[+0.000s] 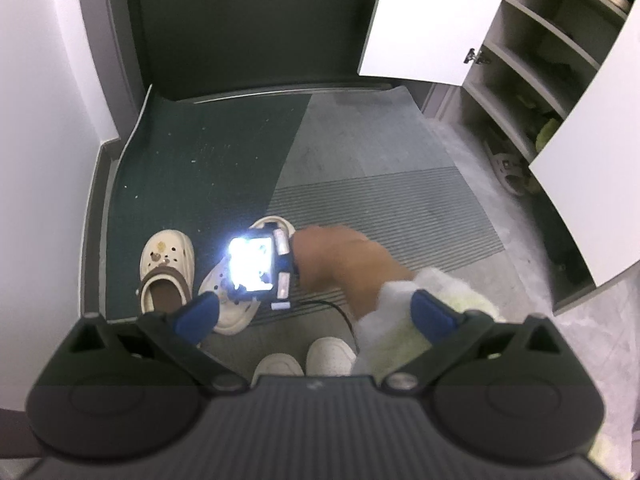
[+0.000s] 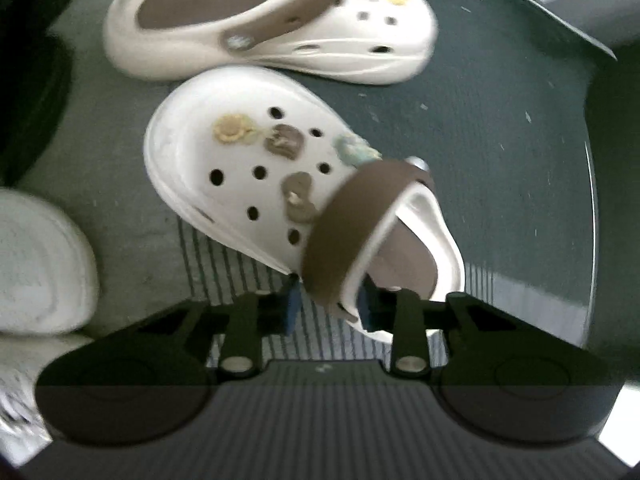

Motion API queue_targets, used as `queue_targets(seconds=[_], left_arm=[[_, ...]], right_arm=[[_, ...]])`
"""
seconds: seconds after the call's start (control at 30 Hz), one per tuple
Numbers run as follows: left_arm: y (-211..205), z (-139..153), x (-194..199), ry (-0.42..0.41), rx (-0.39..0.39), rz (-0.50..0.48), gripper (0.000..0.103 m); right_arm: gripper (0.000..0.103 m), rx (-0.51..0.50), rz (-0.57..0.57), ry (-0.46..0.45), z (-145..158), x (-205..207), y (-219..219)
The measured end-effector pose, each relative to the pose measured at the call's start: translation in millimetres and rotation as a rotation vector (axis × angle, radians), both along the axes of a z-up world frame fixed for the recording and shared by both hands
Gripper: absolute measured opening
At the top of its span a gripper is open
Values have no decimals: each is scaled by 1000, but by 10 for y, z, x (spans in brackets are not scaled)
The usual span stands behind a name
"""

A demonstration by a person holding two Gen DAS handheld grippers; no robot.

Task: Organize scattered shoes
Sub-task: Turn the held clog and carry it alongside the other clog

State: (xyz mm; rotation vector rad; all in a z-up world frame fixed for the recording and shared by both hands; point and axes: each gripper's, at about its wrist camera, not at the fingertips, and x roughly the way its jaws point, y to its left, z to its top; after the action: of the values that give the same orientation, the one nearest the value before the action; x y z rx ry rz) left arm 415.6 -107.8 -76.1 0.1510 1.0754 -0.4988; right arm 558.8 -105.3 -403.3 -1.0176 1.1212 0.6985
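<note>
Two clogs: nearer clog [image 2: 280,184] pinched at its rim by right gripper [image 2: 328,308], heel hidden; left gripper [image 1: 316,312] wide, empty.

My left gripper [image 1: 316,314] hanging jaws wide over the doormat [image 1: 360,200], one cream clog [image 1: 166,270] beside another clog [image 1: 240,292] under my right hand [image 1: 340,260], open shoe cupboard [image 1: 532,72] beyond

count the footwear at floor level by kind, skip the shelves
clogs: 2
sandal: 1
white shoes, worn by the person: 2
total: 5
</note>
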Motion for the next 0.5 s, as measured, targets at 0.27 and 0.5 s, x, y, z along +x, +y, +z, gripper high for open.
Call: queue_targets(seconds=[0.27, 0.5], left_arm=[[51, 79, -104, 17, -30, -16, 103], [79, 98, -140, 32, -51, -15, 103]], right_arm=[[21, 224, -231, 132, 338, 17, -250], [22, 300, -205, 131, 527, -134, -288]])
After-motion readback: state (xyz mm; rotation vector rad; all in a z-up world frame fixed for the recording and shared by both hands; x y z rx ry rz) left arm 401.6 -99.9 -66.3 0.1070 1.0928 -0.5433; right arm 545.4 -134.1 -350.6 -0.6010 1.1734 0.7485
